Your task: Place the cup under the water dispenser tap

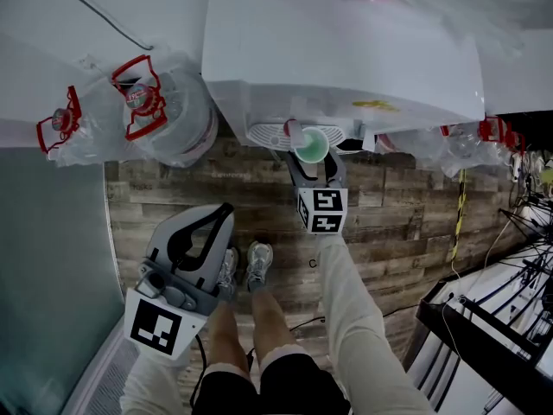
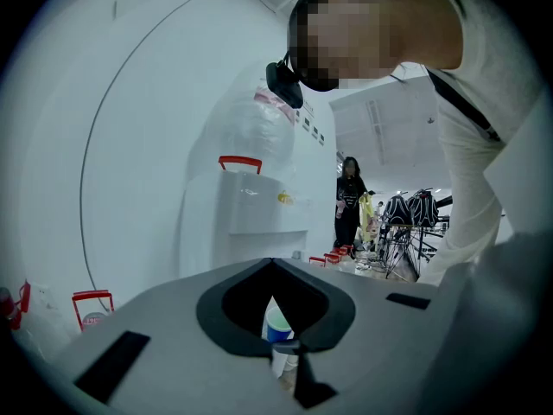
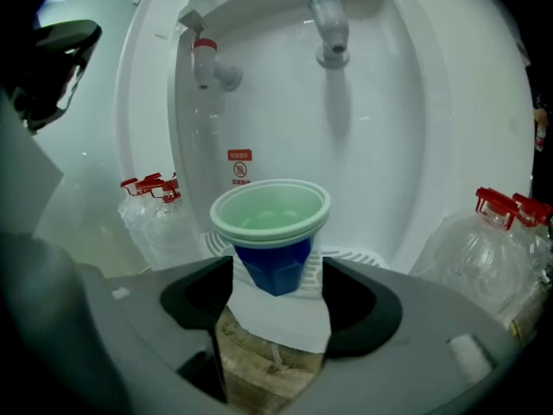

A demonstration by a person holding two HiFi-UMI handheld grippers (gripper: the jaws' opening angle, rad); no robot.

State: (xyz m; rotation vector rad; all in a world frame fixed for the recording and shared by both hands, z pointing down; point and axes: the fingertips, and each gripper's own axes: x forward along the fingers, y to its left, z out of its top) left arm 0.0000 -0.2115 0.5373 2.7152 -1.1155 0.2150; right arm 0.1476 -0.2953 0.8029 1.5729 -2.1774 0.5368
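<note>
A blue cup (image 3: 275,262) with a pale green rim and inside stands on the drip tray (image 3: 354,256) of the white water dispenser (image 3: 389,145). Above it hang a red tap (image 3: 207,63) and a grey tap (image 3: 329,26); the cup sits lower, between their lines. My right gripper (image 3: 276,266) is open, one jaw on each side of the cup, with a gap showing on the right. The head view shows the cup (image 1: 311,143) just ahead of my right gripper (image 1: 313,161). My left gripper (image 1: 225,210) hangs low at the left, shut and empty (image 2: 272,262).
Large bagged water bottles with red handles (image 1: 168,111) (image 1: 62,128) lie left of the dispenser, more at the right (image 1: 471,141). A black rack with cables (image 1: 492,318) is at the right. My shoes (image 1: 246,266) are on the wooden floor (image 1: 397,223). A person (image 2: 350,201) stands far off.
</note>
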